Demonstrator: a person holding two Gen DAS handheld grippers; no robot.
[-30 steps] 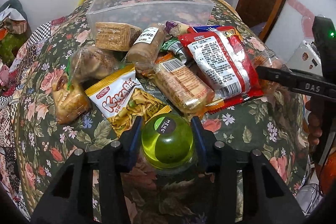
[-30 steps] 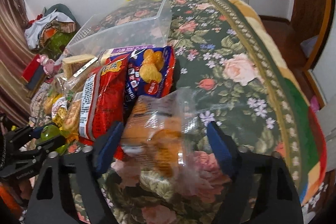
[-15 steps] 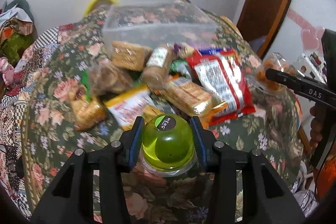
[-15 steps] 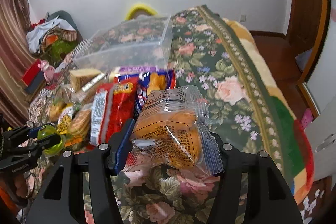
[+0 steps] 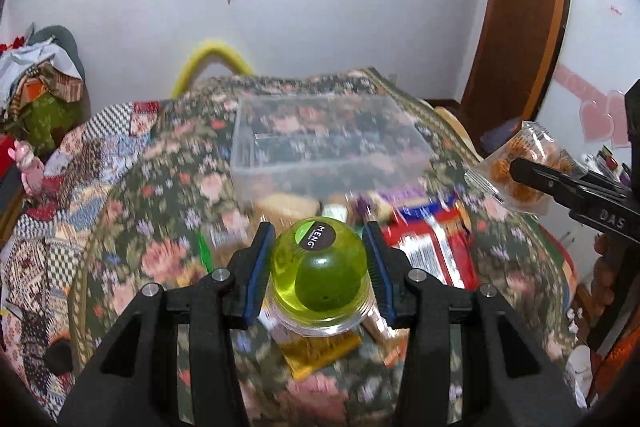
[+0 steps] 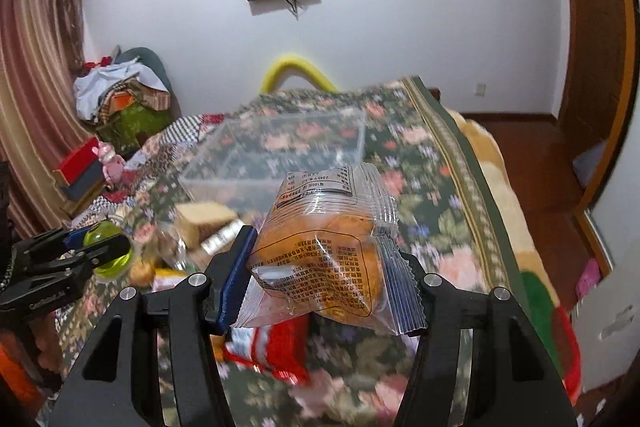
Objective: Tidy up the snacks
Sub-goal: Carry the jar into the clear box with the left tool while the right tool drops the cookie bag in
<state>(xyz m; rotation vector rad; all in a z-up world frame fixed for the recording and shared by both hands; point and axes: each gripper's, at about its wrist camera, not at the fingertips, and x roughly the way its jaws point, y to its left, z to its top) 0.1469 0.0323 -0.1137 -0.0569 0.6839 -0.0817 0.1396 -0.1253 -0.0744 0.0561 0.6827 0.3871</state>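
Note:
My left gripper (image 5: 318,275) is shut on a green jelly cup (image 5: 320,277) with a black "MENG" label and holds it above the snack pile. My right gripper (image 6: 320,267) is shut on a clear bag of orange pastry (image 6: 324,259), lifted above the bed; the bag also shows in the left wrist view (image 5: 520,171). A clear plastic bin (image 5: 328,151) stands empty on the floral bedspread beyond the pile; it shows in the right wrist view too (image 6: 276,155). The green jelly cup appears at the left of the right wrist view (image 6: 110,247).
Loose snacks lie in front of the bin: a red packet (image 5: 436,247), a yellow packet (image 5: 320,355), a tan cake block (image 6: 204,219). The floral bedspread (image 6: 432,211) drops off at the right. A clothes pile (image 6: 120,95) and a wooden door (image 5: 524,11) flank the bed.
Both grippers have risen and tilted up with their loads. The snack pile has dropped lower in both views and the bin now sits mid-frame.

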